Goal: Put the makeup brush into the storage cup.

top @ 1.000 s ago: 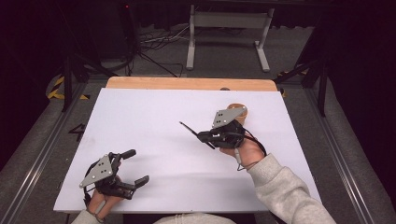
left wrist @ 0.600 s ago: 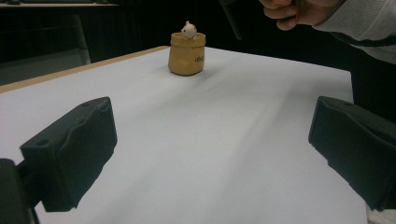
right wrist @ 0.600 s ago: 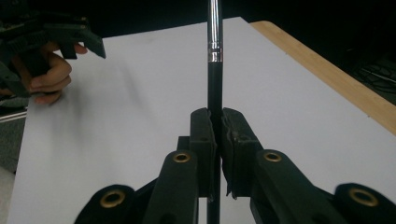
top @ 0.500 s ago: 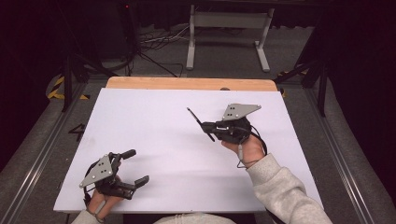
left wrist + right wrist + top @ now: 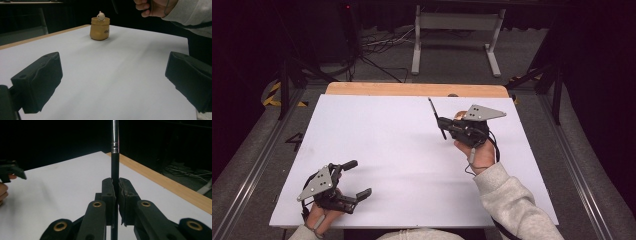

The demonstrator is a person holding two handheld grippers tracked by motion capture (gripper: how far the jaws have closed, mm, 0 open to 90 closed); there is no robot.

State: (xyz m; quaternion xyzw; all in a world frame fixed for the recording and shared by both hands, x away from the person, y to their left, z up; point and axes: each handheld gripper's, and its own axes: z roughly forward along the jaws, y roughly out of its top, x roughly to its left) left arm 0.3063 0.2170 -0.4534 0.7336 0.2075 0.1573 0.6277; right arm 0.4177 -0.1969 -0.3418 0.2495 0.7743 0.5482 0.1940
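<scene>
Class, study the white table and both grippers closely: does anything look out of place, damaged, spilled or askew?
Nothing stands out. The small tan sack-shaped pot stands upright on the white table. The right gripper clamps a thin black rod with a metal band squarely; the left gripper is open, jaws wide apart.

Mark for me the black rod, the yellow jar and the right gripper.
black rod [image 5: 114, 172]: right gripper view, on its black shaft above the jaws.
yellow jar [image 5: 99, 29]: left gripper view, on its front wall.
right gripper [image 5: 116, 192]: right gripper view, between its fingertips.

Black claws [image 5: 346, 181] with brass rivets, grey triangular plates, light grey sleeve [image 5: 512, 200].
</scene>
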